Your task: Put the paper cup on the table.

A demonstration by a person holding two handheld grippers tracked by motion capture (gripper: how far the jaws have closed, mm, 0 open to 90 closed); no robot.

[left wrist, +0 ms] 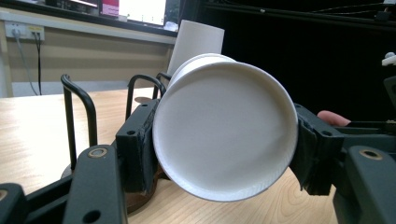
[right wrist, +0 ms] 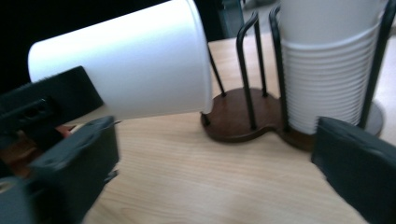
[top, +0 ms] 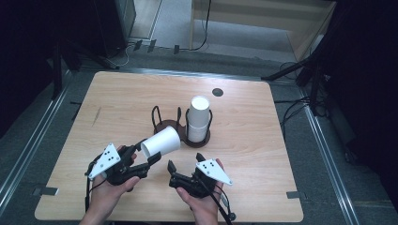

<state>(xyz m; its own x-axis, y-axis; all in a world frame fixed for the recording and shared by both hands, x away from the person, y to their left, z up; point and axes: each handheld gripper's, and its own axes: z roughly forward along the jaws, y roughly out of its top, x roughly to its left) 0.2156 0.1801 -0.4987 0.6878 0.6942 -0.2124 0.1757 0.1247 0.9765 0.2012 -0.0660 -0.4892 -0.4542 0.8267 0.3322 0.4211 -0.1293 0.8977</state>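
Note:
A single white paper cup (top: 161, 141) lies on its side above the table, its mouth toward the holder. My left gripper (top: 148, 152) is shut on its base end; in the left gripper view the cup's bottom (left wrist: 224, 135) faces the camera, a jaw pressed on each side. The dark wire cup holder (top: 164, 124) stands mid-table; its left bay is empty and its right bay holds a stack of white cups (top: 199, 119). My right gripper (top: 186, 161) stands open and empty just in front of the holder. In the right gripper view the held cup (right wrist: 126, 65) is at upper left and the stack (right wrist: 327, 70) at right.
The wooden table (top: 117, 98) has a small dark round spot (top: 217, 92) behind the holder. Bare wood lies to the left, right and far side of the holder. Dark stands and cables surround the table on the floor.

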